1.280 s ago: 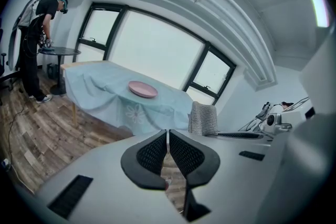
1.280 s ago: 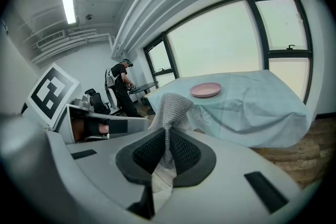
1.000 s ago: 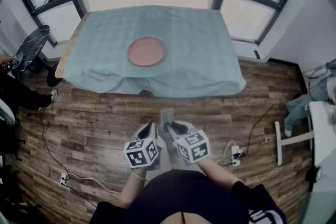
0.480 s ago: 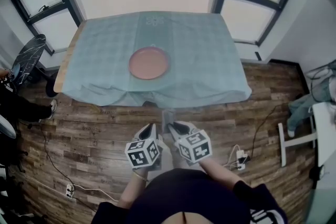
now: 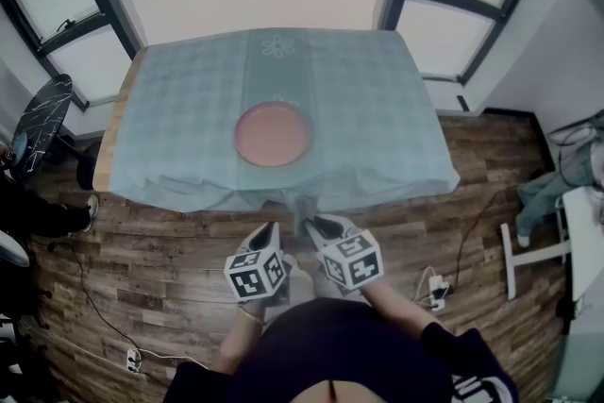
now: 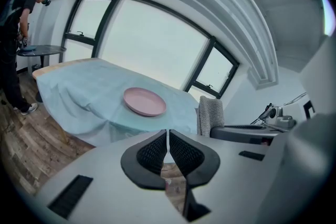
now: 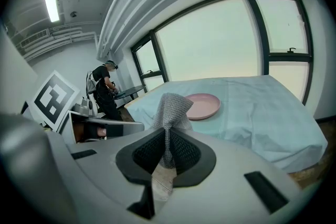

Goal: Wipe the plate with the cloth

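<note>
A pink plate lies mid-table on the light blue tablecloth, nearer the front edge. Both grippers hover over the wooden floor, short of that edge. My right gripper is shut on a grey knitted cloth, which sticks up from its jaws. In the right gripper view the cloth is pinched between the pads, with the plate beyond it. My left gripper is beside it, shut with nothing in its jaws. The left gripper view shows its jaws together, the plate ahead and the cloth to the right.
The tablecloth hangs in folds over the table's front edge. Windows stand behind the table. A person stands at a small dark table on the left. Cables and a power strip lie on the floor; a white stand is to the right.
Both grippers have moved together toward the table, with the cloth still held in the right one. The table and plate now sit closer and lower in the head view.
</note>
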`<state>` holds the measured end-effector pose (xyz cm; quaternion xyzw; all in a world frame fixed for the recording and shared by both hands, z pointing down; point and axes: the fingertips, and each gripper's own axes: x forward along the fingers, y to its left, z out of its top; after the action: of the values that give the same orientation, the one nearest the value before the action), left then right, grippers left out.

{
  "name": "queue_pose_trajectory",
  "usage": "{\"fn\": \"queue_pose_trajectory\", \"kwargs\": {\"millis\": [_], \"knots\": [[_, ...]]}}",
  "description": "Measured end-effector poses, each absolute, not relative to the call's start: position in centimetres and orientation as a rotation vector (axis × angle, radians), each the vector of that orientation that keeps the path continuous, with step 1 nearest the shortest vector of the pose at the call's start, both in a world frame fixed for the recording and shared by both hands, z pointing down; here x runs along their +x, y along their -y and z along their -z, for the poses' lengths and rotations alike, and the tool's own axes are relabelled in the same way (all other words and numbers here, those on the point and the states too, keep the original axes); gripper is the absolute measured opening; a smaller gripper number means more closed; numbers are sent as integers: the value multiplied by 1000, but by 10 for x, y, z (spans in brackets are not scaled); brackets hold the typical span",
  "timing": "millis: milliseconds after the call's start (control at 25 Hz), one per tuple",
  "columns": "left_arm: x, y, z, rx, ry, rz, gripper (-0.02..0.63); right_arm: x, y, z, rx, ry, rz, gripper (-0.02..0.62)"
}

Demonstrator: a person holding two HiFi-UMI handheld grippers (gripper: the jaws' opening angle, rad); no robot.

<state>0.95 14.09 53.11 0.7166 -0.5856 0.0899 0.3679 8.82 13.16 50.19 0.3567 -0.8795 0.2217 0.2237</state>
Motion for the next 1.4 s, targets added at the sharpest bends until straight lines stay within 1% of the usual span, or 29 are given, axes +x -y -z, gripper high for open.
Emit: {"fn": "queue_pose_trajectory", "kwargs": {"millis": [800, 1400], "knots": [[-69, -7, -544, 1867, 1469, -295, 29, 33, 6, -504, 1113, 2381, -609, 32], [-108, 30, -567, 1824, 1477, -325, 29, 3, 55, -519, 1105, 2343, -563, 32]]}}
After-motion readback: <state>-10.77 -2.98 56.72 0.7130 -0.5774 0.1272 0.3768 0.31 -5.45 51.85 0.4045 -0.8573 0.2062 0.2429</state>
